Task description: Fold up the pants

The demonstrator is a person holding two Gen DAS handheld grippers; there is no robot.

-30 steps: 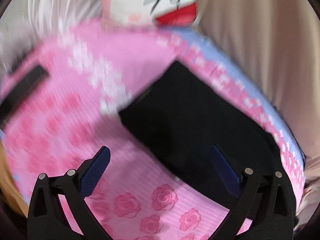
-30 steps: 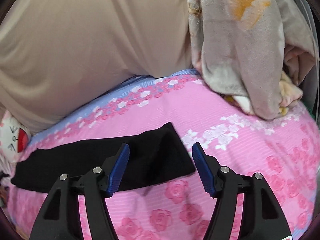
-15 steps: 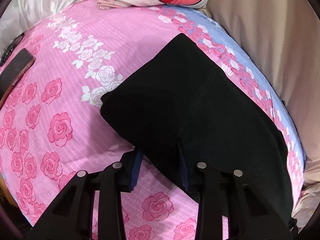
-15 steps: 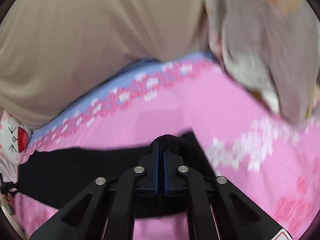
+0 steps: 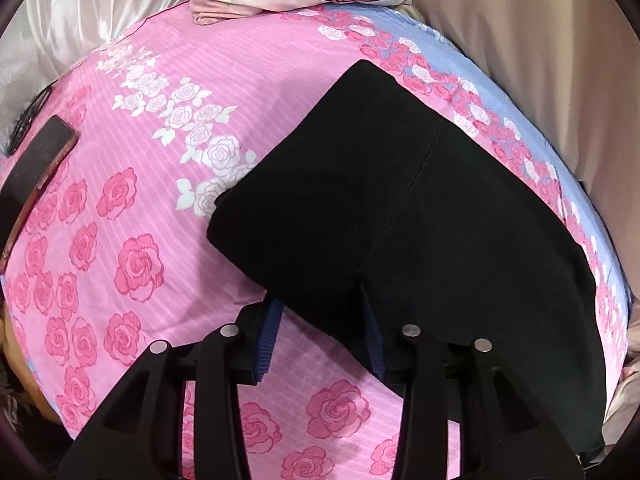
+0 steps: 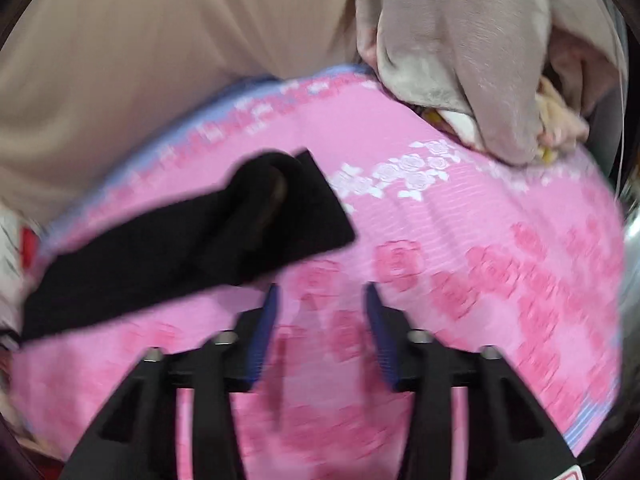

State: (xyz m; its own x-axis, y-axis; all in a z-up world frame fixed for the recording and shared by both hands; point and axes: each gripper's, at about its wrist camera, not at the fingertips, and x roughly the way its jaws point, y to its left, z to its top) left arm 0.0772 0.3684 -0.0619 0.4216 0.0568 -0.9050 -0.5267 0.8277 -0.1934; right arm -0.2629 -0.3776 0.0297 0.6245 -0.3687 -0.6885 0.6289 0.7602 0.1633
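Gripping the near edge of the black pants point(image 5: 400, 208), the left gripper point(image 5: 320, 332) hides its fingertips in fabric, jaws just easing; the blurred right gripper point(image 6: 320, 320) has just opened, empty.

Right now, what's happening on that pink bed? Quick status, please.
Left gripper clamped on the black pants' near edge. Right gripper just opened, empty, pants lying ahead. Phone at the bedspread's edge, clear of the fold.
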